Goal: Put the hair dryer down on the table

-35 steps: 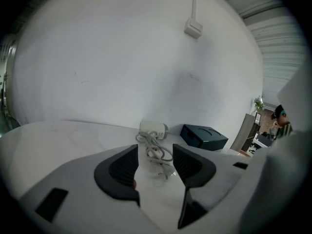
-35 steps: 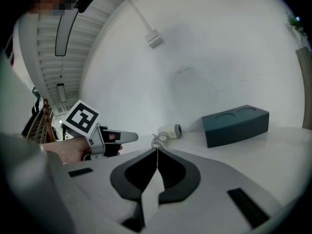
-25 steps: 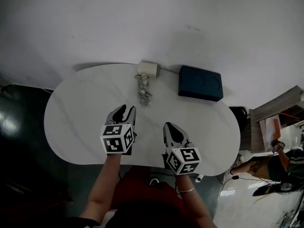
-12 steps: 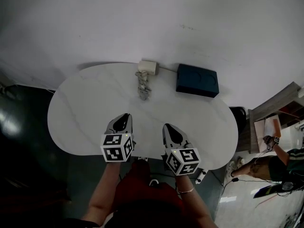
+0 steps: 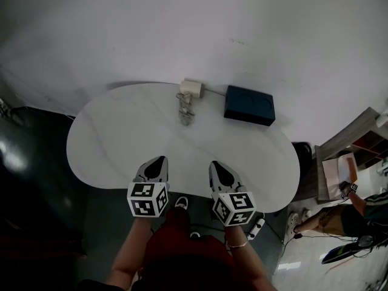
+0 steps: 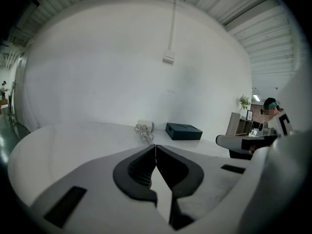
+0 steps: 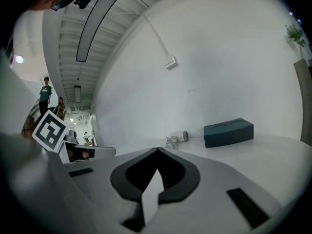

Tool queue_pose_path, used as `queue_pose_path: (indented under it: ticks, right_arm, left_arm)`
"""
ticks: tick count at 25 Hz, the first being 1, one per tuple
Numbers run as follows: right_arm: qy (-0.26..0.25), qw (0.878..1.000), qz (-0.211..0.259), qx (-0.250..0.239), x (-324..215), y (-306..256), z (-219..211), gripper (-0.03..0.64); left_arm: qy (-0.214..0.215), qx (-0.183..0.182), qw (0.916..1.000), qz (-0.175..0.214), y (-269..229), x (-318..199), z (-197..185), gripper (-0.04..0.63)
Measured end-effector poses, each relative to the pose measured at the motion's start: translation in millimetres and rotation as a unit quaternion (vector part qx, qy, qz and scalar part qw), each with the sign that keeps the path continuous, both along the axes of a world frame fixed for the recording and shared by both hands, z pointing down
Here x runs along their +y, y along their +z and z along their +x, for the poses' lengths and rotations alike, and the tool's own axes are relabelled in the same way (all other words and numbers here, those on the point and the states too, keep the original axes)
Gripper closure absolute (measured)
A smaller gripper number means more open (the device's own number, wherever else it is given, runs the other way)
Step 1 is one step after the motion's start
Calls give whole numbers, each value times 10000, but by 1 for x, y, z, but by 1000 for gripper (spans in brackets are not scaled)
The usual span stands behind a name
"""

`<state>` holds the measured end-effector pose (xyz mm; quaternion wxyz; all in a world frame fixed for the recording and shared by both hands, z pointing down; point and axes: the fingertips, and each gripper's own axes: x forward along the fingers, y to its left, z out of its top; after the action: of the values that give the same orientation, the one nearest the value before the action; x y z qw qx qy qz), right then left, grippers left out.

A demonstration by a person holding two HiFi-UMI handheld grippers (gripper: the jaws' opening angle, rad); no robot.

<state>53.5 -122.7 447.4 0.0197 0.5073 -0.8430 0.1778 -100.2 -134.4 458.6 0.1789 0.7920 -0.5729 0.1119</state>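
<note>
The white hair dryer lies at the table's far edge by the wall, its coiled cord trailing toward me. It also shows far off in the left gripper view as the hair dryer and in the right gripper view as the hair dryer. My left gripper hovers at the front edge of the white oval table, shut with nothing between its jaws. Beside it my right gripper is likewise shut and empty. Both grippers stay well short of the dryer.
A dark blue box sits right of the dryer against the wall. A power strip lies on the floor under the table's front right. A person and a wooden shelf are at the right.
Both grippers have drawn back from mid-table to the front edge. The left jaws, slightly apart one second ago, have come together. The dryer has not moved.
</note>
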Motion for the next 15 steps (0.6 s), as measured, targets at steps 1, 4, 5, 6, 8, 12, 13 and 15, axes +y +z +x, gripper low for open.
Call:
queue_pose_path:
  ticks: [1, 4, 5, 6, 8, 12, 13, 15]
  right_arm:
    - [-4, 10000, 26, 38, 3, -1, 1, 601]
    - [-37, 10000, 73, 37, 12, -3, 1, 601]
    - [-44, 9999, 86, 30, 16, -4, 1, 601]
    - [-47, 9999, 101, 34, 18, -5, 2, 601]
    - [-55, 9999, 129, 57, 24, -7, 4, 601]
    - [-131, 9998, 144, 76, 33, -9, 8, 601]
    - [-152, 9997, 166, 86, 35, -11, 8, 601]
    - [-174, 9995, 225, 102, 40, -14, 10, 601]
  left_arm:
    - [-17, 40, 10000, 20, -1, 5, 0, 571]
    - [-58, 82, 9999, 41, -3, 19, -2, 571]
    - [-70, 79, 9999, 44, -4, 23, -3, 571]
    - [-85, 78, 9999, 50, -5, 27, -3, 571]
    - [-121, 84, 9999, 72, -7, 34, -4, 571]
    - [-166, 102, 9997, 116, -12, 46, -2, 570]
    - [-178, 97, 9997, 131, -13, 49, -1, 571]
    - [-198, 81, 9996, 167, -16, 54, 0, 571]
